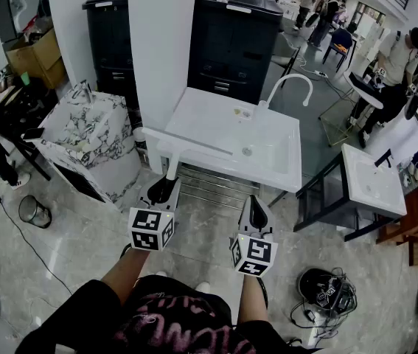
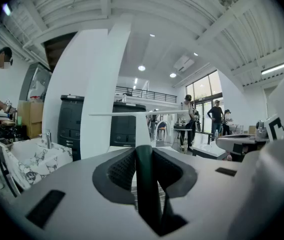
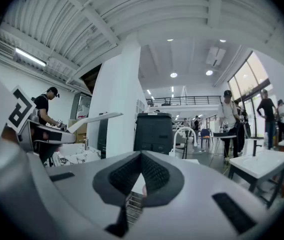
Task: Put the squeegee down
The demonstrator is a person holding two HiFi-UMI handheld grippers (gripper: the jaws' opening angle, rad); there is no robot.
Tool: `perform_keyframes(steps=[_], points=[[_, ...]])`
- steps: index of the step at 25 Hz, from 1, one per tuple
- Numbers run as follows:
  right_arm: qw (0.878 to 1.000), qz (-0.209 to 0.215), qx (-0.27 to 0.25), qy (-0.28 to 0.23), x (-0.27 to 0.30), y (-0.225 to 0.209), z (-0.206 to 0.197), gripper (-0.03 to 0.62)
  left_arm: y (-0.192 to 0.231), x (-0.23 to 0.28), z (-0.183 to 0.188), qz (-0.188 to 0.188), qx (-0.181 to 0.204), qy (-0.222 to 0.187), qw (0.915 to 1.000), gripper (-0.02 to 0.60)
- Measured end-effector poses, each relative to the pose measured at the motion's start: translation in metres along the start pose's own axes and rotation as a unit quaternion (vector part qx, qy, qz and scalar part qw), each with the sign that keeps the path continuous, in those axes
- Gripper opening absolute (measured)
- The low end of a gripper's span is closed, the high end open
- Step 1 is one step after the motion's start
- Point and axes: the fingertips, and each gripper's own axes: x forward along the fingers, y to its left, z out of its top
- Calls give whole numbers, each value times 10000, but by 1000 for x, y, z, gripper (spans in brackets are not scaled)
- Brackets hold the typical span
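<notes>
Centre-left in the head view, my left gripper (image 1: pixel 163 192) pinches the squeegee (image 1: pixel 172 164) by its dark handle, the white blade lying across the sink's (image 1: pixel 209 118) lower-left edge in frame, while right of it my right gripper (image 1: pixel 256 211) sits pressed together, empty.

The left gripper (image 1: pixel 163 190) and right gripper (image 1: pixel 256 211) are pale grey with black ribbed pads. At each one's rear is a white marker cube (image 1: pixel 152 229) (black squares), and behind those a black top (image 1: pixel 83 317) with pink lettering.

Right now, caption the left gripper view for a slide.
Left tongs clamp the squeegee by its dark handle, white blade level.
</notes>
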Motion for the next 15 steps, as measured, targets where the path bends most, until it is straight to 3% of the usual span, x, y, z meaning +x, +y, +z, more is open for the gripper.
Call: perform_keyframes(steps=[15], points=[[9998,13,-144,-102,0,-11,2,20,-11,7,1,51,46,40,10000,92]])
